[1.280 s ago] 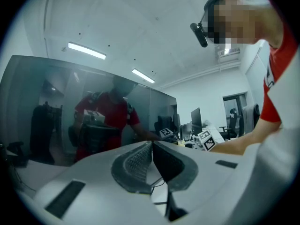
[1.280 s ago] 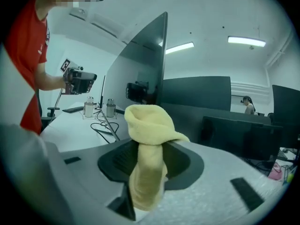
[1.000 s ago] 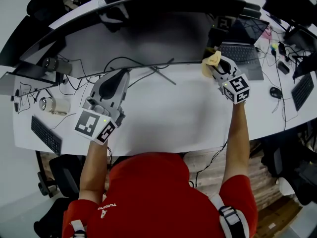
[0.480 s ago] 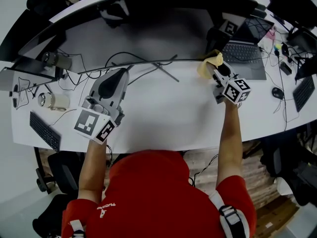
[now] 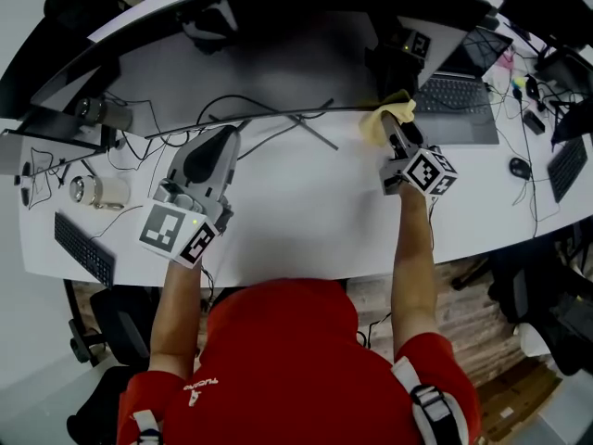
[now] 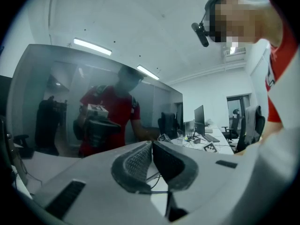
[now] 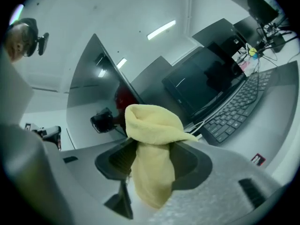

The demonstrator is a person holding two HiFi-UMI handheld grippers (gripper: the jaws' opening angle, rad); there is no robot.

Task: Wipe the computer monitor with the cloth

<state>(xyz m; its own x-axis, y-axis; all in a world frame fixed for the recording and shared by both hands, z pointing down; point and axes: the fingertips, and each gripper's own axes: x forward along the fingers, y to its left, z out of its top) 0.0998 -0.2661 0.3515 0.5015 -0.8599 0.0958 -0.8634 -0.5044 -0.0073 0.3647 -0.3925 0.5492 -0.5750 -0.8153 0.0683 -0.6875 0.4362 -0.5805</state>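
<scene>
The wide curved monitor (image 5: 278, 63) stands dark along the back of the white desk (image 5: 306, 211). A yellow cloth (image 5: 378, 123) is bunched at its lower edge, right of the stand, in my right gripper (image 5: 397, 126). In the right gripper view the cloth (image 7: 152, 139) stands loosely between the jaws of the right gripper (image 7: 151, 150), which have just been opening, with the monitor (image 7: 93, 78) close behind. My left gripper (image 5: 225, 142) hovers over the desk before the screen's middle. Its jaws meet at the tips, empty, in the left gripper view (image 6: 151, 146).
An open laptop (image 5: 454, 91) sits right of the cloth, with a mouse (image 5: 517, 167) further right. Cables (image 5: 269, 119) and the stand's leg (image 5: 315, 137) lie under the monitor. A keyboard (image 5: 82, 248) and a metal can (image 5: 97, 191) are at the left.
The right gripper has rolled about its own axis and shifted a little left and nearer, with the cloth lower along the screen's bottom edge. The left gripper has hardly moved.
</scene>
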